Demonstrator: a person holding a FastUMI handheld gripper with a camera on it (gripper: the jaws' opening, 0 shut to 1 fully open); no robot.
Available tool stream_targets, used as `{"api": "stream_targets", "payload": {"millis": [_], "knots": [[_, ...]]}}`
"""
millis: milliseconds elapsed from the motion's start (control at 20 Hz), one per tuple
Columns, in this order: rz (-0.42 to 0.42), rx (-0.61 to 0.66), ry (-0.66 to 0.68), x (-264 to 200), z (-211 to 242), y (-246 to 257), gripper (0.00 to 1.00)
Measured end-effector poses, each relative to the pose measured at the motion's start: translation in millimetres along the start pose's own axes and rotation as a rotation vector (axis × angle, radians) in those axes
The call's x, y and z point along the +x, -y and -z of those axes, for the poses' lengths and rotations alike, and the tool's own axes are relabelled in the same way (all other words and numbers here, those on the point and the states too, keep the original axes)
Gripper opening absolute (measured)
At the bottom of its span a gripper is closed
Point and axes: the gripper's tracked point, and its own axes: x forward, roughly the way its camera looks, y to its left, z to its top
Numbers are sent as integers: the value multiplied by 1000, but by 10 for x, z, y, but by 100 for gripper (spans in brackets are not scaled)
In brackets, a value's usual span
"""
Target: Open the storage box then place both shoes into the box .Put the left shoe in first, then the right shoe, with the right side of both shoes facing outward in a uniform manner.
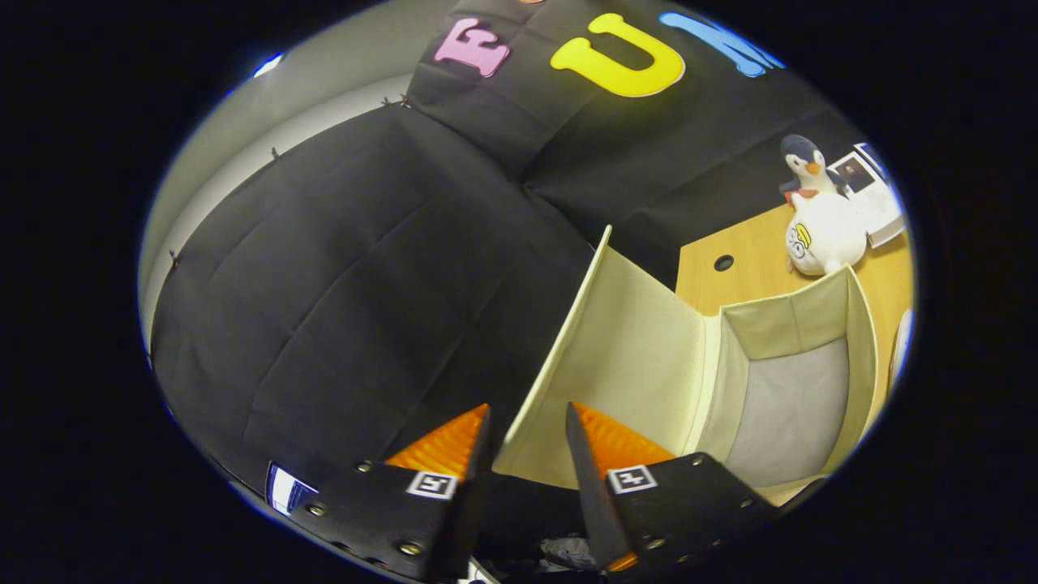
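The cream fabric storage box (861,324) stands on a wooden table (746,243), and its grey inside shows with nothing in it. Its lid (624,357) is swung up and stands steeply over the box's opening. My gripper (529,405) holds the lid by the corner of its free edge, which sits between the two fingers. The fingers stand close together with only a narrow gap, and the lid's face runs behind the right finger.
A plush penguin (803,162) and a white plush toy (823,235) stand on the table beyond the box, next to a printed booklet (874,195). A round cable hole (723,262) is in the tabletop. The black cloth wall rises close behind the lid.
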Motion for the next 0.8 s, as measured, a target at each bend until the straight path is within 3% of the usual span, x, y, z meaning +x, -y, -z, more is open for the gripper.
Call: {"api": "stream_targets", "payload": {"millis": [100,150,600,800], "knots": [[9,-42,-5,-56,8,46,91],[21,-62,-1,-91,-2,98,97],[191,-277,69,-681,-287,658,97],[274,-315,113,-1007,-473,965,97]]}}
